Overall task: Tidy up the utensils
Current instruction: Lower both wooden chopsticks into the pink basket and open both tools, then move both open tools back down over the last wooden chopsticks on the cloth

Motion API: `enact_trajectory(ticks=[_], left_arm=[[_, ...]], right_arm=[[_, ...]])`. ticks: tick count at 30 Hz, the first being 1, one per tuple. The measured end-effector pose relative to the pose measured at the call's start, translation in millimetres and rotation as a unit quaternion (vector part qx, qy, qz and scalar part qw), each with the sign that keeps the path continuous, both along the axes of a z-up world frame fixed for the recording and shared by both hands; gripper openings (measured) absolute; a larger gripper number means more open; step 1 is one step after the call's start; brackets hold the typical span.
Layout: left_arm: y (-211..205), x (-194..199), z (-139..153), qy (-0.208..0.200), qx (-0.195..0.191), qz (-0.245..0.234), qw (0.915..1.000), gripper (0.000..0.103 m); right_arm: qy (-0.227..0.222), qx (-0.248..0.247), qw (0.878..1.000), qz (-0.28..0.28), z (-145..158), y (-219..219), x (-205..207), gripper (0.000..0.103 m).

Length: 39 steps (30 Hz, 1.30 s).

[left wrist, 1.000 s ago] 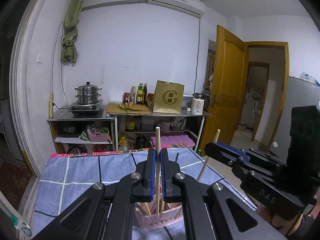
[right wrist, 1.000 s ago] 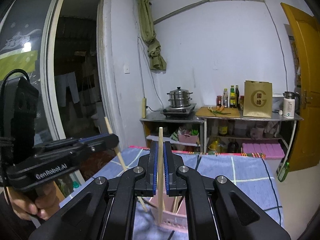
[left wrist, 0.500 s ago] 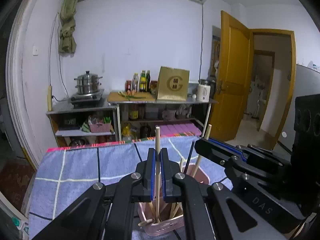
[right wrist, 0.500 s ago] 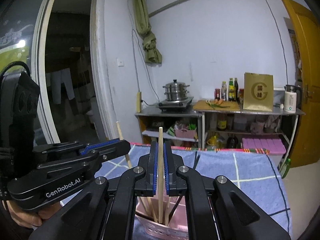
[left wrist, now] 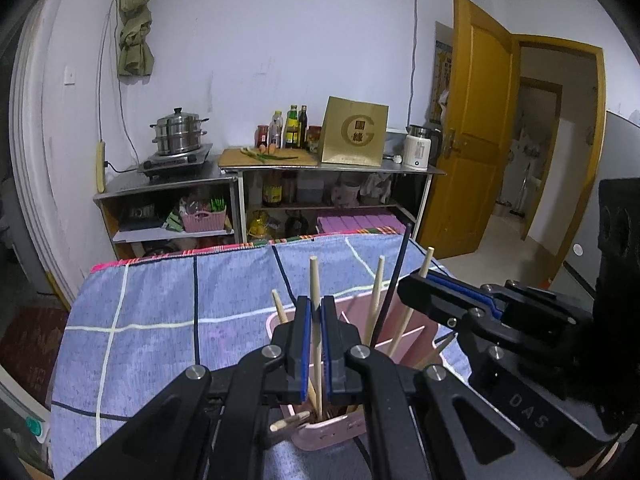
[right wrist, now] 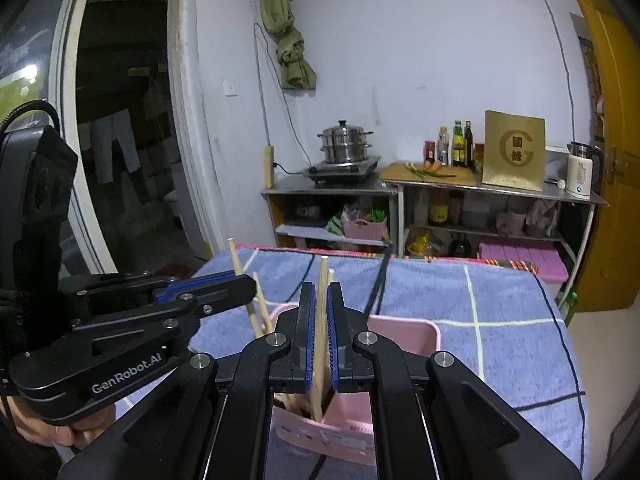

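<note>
A pink utensil basket (left wrist: 404, 336) (right wrist: 404, 330) stands on the blue checked cloth and holds several wooden chopsticks and one black chopstick (left wrist: 394, 288). My left gripper (left wrist: 316, 308) is shut on a wooden chopstick (left wrist: 315, 280) that stands upright with its lower end down inside the basket. My right gripper (right wrist: 321, 296) is shut on another wooden chopstick (right wrist: 322, 272), also upright, its lower end inside the basket. Each gripper shows from the side in the other's view, the right gripper (left wrist: 412, 286) and the left gripper (right wrist: 246, 280).
The table cloth (left wrist: 160, 304) drops off at the far edge with a coloured border. Behind stand metal shelves with a steamer pot (left wrist: 179, 135), bottles and a gold bag (left wrist: 354, 136). A yellow door (left wrist: 476, 120) is open at right. A hand (right wrist: 60, 432) holds the left gripper.
Both grippers have come down with their chopsticks, whose lower ends now sit deeper in the pink basket. The view tilts more toward the table.
</note>
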<state>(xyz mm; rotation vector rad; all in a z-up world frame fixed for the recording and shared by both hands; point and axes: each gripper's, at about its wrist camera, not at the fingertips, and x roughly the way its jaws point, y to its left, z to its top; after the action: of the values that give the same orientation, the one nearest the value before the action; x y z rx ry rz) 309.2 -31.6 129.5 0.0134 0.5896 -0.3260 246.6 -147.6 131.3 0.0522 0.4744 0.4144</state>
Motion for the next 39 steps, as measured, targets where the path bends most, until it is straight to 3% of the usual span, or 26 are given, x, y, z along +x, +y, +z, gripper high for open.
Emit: enact_trajectory(ticks=[3, 7, 13, 17, 28, 33, 39], left_arm=[[0.4, -3.3, -2.0, 0.001, -0.001, 0.003, 1.0000, 0.005], [-0.3, -11.8, -2.6, -0.003, 0.002, 0.005, 1.0000, 0.005], [1.2, -33.0, 7.3, -0.018, 0.003, 0.012, 0.9998, 0.009], [3.0, -59.4, 19.2, -0.039, 0.001, 0.022, 0.9990, 0.017], [8.9, -120.7, 40.5, -0.061, -0.011, 0.024, 0.9978, 0.017], [13.3, -155.1, 28.7, -0.058, -0.013, 0.020, 0.9980, 0.017], [18.2, -188.5, -6.8, -0.031, -0.017, 0.021, 0.9992, 0.018]], right_arm=[[0.006, -0.001, 1.000, -0.002, -1.0, -4.2, -1.2, 0.006], [0.004, 0.003, 1.000, -0.003, 1.4, -8.7, -6.7, 0.014], [-0.005, 0.001, 1.000, -0.009, 9.4, -16.9, -24.6, 0.015], [-0.011, 0.006, 1.000, -0.011, 13.8, -22.9, -42.2, 0.015], [-0.027, 0.012, 0.999, -0.017, 25.8, -40.1, -96.1, 0.017], [-0.025, 0.009, 0.999, -0.020, 19.0, -45.8, -122.0, 0.022], [-0.009, 0.002, 1.000, -0.027, -3.6, -55.4, -152.7, 0.022]])
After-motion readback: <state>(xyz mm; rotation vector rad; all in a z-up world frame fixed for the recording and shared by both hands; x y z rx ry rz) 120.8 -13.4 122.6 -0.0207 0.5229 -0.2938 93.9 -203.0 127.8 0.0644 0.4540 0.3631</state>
